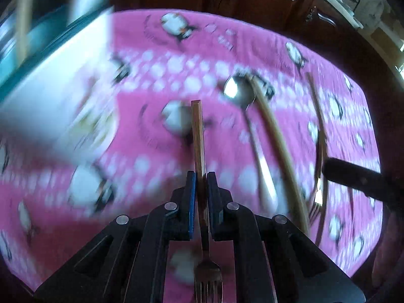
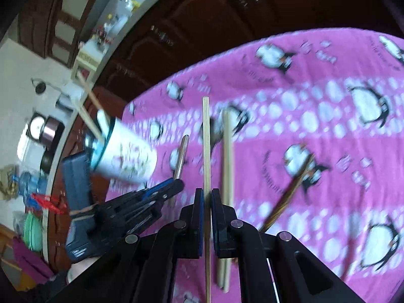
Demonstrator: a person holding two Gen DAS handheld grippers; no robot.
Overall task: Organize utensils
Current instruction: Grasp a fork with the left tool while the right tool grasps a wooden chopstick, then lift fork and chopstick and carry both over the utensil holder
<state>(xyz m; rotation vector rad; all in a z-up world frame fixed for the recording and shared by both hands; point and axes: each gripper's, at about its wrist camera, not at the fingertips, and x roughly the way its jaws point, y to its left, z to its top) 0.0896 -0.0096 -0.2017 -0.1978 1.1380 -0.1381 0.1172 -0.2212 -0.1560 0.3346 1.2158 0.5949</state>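
The white cup (image 2: 128,151) with the teal rim is the landmark: it leans over at the left edge of the pink penguin cloth (image 2: 315,116), its mouth facing away from the table, with a few pale sticks (image 2: 87,93) already jutting out of it. The left tool (image 1: 200,184) is clenched on a fork (image 1: 199,151), whose brown handle runs straight ahead along the tool's fingers and whose tines hang back beneath the camera; in the left wrist view the cup is a blurred white mass just left of the handle tip, so this hand is the nearer one. The right tool (image 2: 207,202) is clenched on a thin pale chopstick (image 2: 206,139), also lying along its fingers, and the cup lies up and to its left, beyond the left tool (image 2: 161,189). Farther from the cup, on the cloth, lie a metal spoon (image 1: 242,96), a second pale chopstick (image 2: 227,156), and a dark wooden-handled utensil (image 2: 290,189). The likely next move is to swing each long axis round toward the cup's mouth; the blur makes the exact gap to the rim hard to tell
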